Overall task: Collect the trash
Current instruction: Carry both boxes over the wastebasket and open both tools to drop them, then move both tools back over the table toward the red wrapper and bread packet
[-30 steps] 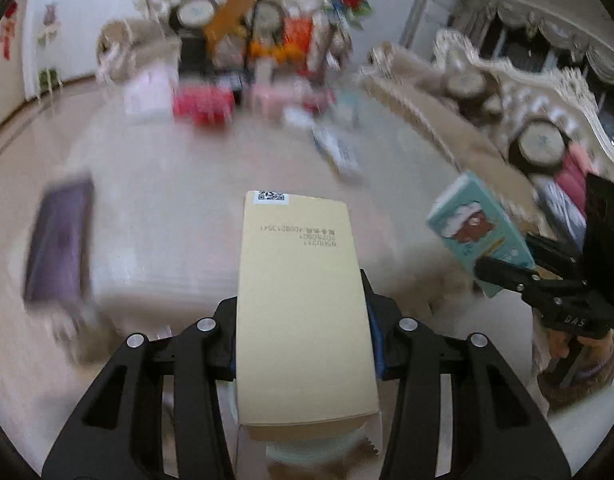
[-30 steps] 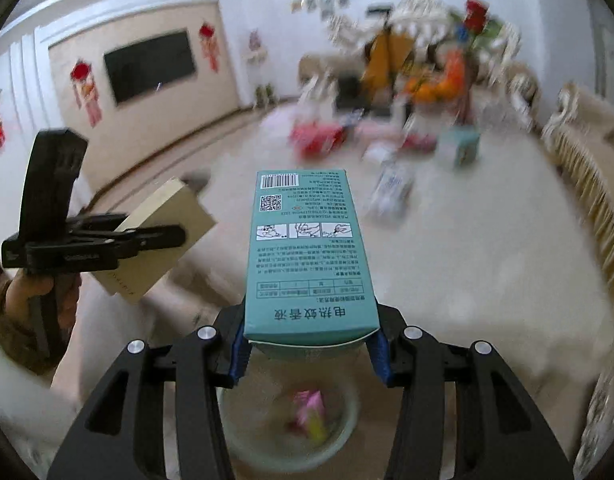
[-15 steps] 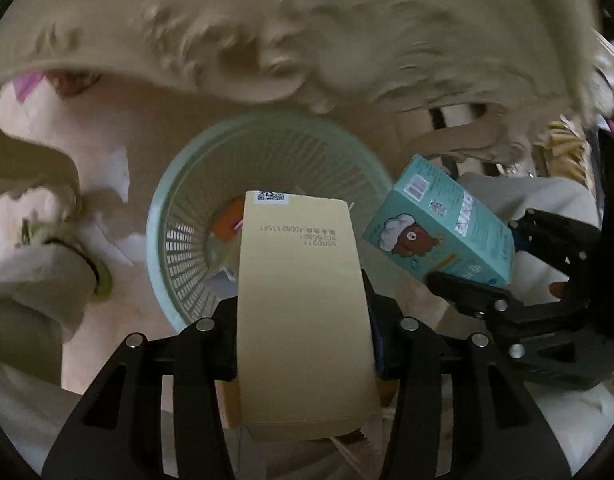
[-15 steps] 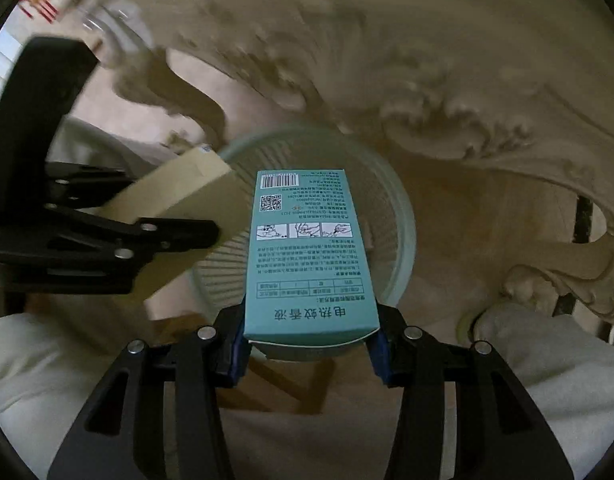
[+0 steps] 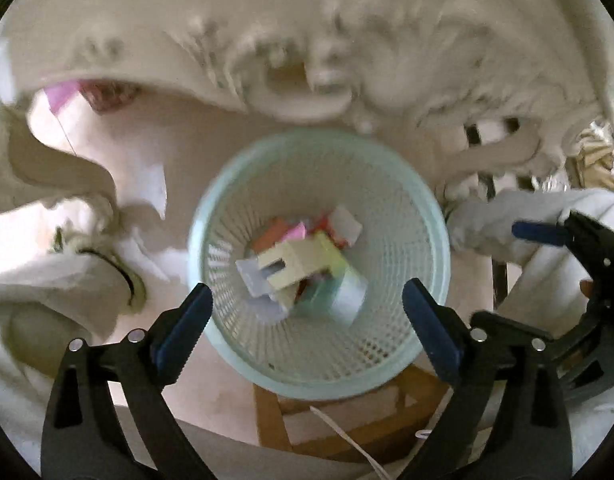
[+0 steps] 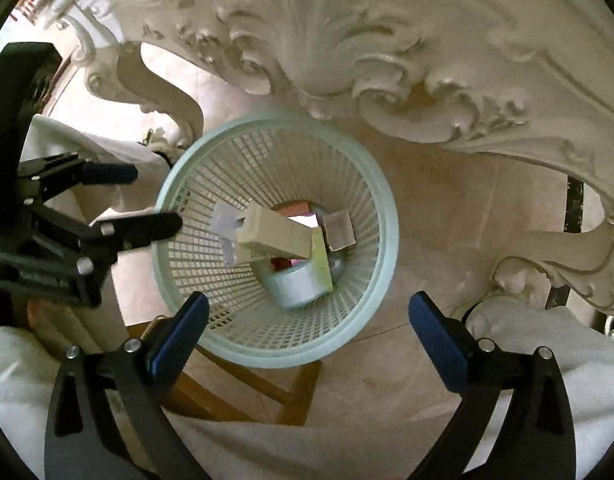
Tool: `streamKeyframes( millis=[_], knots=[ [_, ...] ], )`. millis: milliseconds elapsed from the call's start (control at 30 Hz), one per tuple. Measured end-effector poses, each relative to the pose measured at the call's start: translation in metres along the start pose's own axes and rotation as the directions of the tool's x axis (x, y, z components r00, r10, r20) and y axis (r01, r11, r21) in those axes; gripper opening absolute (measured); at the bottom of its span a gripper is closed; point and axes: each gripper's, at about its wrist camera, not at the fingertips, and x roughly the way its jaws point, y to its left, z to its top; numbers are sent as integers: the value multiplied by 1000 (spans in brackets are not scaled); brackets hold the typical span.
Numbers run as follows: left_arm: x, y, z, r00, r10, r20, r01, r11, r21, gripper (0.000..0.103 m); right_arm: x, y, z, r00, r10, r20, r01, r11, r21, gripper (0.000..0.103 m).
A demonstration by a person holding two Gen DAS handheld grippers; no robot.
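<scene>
A pale green mesh waste basket stands on the floor below both grippers; it also shows in the right wrist view. Inside lie the cream box, which also shows in the right wrist view, the teal box, which also shows there, and other scraps. My left gripper is open and empty above the basket; it also shows in the right wrist view. My right gripper is open and empty above the basket's near rim; one of its blue pads shows at the right of the left wrist view.
An ornate carved cream table apron and its curved leg overhang the basket on the far side. A wooden stool frame sits under the basket's near side. The person's pale trouser legs flank it.
Both grippers opened and dropped their boxes: the cream box and the teal box now lie in the basket. A second ago both grippers faced the tabletop, then tipped down over the basket.
</scene>
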Motion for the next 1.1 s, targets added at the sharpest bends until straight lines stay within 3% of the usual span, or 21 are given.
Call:
streamKeyframes(
  millis=[100,200,267,300,400,433,500,567,667,700,767,833,933,1100],
  knots=[
    [-30,4,-3,994,-27,105,29,999,-14,97,-29,0,-8,997,-31,70,33,999,-20,96],
    [-71,0,-7,976,13,216,-16,1000,14,97,-78,2,-17,979,-34,202,40,999,-29,96],
    [-104,-6,-9,955,31,296,-46,998,42,97,-113,0,-19,950,-27,312,37,999,-26,96],
    [-118,-8,-7,944,29,329,-50,997,53,97,-135,-2,-20,924,-43,380,55,998,-20,96],
    [-157,-7,5,909,31,416,-62,996,60,97,-185,-6,-18,815,-52,577,80,997,-23,96],
    [-168,-7,12,900,28,435,-58,997,56,97,-196,-9,-14,794,-33,608,64,998,-29,96],
    [-187,-5,31,888,5,460,-34,998,54,97,-206,-17,2,788,-14,616,38,999,-25,96],
    [-203,-2,56,871,8,491,-36,998,47,97,-213,-26,22,767,-66,638,68,997,21,96],
    [-221,-3,97,827,47,560,-91,994,52,97,-212,-39,65,769,-146,623,128,989,74,96],
    [-223,-4,115,823,64,565,-113,992,52,97,-210,-44,77,769,-161,619,137,987,86,96],
    [-219,-3,156,829,86,553,-128,991,38,97,-202,-58,111,775,-192,602,147,981,125,96],
    [-209,-1,195,832,117,542,-146,989,11,97,-193,-69,140,797,-217,563,159,976,152,96],
    [-194,2,244,855,98,509,-116,993,4,97,-177,-80,170,822,-252,511,180,966,185,96],
    [-169,9,296,862,124,492,-118,992,-44,97,-153,-92,205,849,-271,453,196,959,206,96]
  ],
)
